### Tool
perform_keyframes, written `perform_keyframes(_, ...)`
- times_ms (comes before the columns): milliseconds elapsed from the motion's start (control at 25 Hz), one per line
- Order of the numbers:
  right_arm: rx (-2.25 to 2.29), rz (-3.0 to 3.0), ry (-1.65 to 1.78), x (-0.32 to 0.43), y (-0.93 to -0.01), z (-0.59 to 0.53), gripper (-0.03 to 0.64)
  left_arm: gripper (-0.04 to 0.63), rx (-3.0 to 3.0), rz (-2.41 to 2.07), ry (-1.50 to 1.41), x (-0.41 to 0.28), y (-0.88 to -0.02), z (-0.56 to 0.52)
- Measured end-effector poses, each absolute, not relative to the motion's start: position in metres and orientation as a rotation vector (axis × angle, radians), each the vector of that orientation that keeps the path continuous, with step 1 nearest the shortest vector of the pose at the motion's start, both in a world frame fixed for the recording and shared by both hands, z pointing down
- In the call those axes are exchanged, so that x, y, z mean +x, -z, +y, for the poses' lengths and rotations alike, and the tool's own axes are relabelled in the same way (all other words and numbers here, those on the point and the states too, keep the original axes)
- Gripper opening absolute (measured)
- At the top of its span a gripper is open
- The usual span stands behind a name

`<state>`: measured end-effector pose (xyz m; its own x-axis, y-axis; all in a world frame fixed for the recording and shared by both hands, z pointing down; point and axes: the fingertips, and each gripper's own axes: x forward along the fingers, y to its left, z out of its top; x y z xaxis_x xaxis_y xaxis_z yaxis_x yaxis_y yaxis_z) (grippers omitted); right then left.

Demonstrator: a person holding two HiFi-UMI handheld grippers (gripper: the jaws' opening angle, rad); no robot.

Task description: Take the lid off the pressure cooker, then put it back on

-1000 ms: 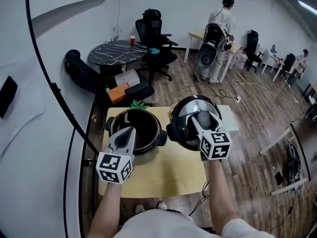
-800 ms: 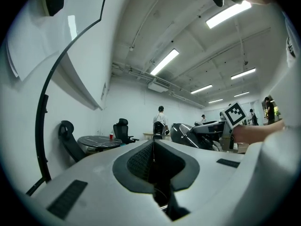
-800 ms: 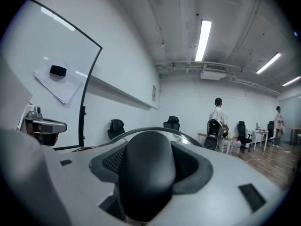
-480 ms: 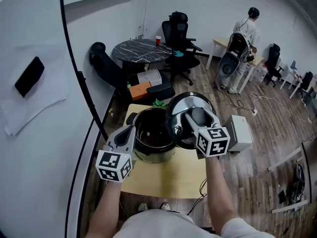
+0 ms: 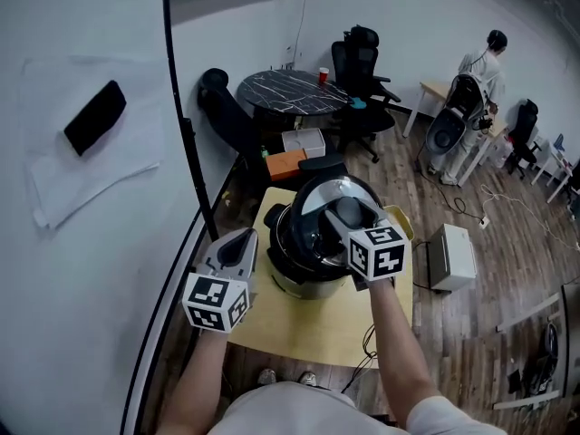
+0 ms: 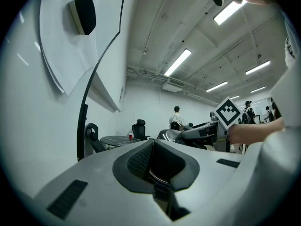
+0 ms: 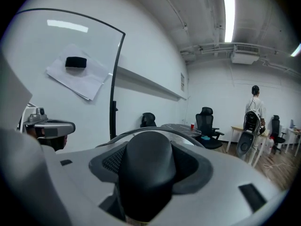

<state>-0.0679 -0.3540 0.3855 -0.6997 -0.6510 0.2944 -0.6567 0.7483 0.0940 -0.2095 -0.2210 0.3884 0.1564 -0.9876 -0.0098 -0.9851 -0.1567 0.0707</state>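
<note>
- The lid (image 5: 328, 198) hangs over the mouth of the pressure cooker (image 5: 304, 277), tilted, with its steel face catching the light; I cannot tell whether it touches the rim.
- The right gripper (image 5: 347, 216) is clamped on the lid's black knob (image 7: 146, 166), which fills the gap between its jaws in the right gripper view.
- The left gripper (image 5: 241, 239) sits just beside the cooker's left side, apart from it. Its jaws are drawn together with nothing between them.
- From the left gripper view, the lid and the right gripper's marker cube (image 6: 228, 113) show off to the right.
- The cooker stands on a small pale wooden table (image 5: 313, 324), towards its far edge.
- A black upright post (image 5: 194, 166) rises close by the table's left corner, against the white wall, where a black eraser (image 5: 95, 116) lies on a sheet of paper.
- A white box (image 5: 450, 256) stands on the wood floor just right of the table.
- Beyond the table lie an orange box (image 5: 288, 163), a round marble table (image 5: 292, 92) with a red cup (image 5: 323, 74) on it, and a black office chair (image 5: 362, 62).
- Far back on the right, a person (image 5: 485, 62) stands at a desk, facing away.
</note>
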Motion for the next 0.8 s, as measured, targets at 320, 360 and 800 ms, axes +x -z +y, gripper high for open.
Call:
perform_keyframes(320,0.89,-2.524,-0.101,-0.108,-0.414,-0.355,0.275,0.014,2.355,-1.983,0.1,-0.215,-0.397,-0.217)
perform_keyframes(360,0.881,-2.507,-0.117,-0.111,-0.419,-0.356,0.275,0.014,2.355,-1.98,0.101,-0.215,-0.399,-0.216)
perform_keyframes(800,0.835,-2.356,-0.174,-0.121,-0.454,-0.366,0.275,0.014,2.35,-1.962,0.101,-0.216,-0.408,-0.211)
